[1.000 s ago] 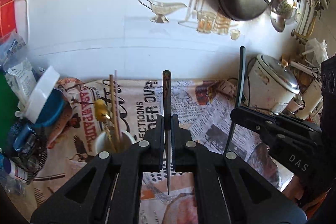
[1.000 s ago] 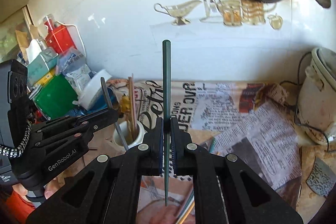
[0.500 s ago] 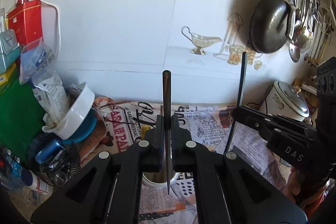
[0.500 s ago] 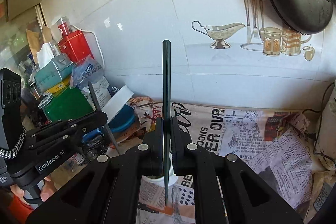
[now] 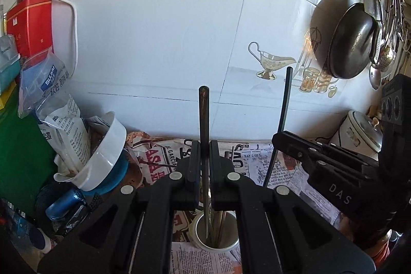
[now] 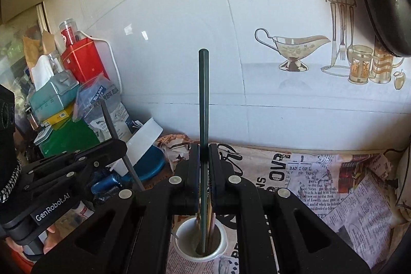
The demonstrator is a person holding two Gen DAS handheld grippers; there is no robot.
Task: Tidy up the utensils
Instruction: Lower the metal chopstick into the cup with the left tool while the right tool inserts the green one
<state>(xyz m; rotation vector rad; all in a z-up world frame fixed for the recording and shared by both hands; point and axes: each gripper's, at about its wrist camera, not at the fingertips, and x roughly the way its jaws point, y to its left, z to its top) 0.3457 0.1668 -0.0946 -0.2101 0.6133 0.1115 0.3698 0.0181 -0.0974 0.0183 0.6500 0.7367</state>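
The left hand-held gripper [image 5: 204, 158] is clenched on a dark utensil [image 5: 204, 120] that stands upright between its fingers, its lower tip just below them, over the mouth of the white cup [image 5: 200, 240]. The right hand-held gripper [image 6: 204, 158] grips a dark green stick [image 6: 203, 99] the same way, its tip at or inside the cup [image 6: 182, 243]. A few utensils already stand in the cup; these two are not yet let go, so dropping them in is what remains on the newspaper-covered bench [image 6: 334, 186]
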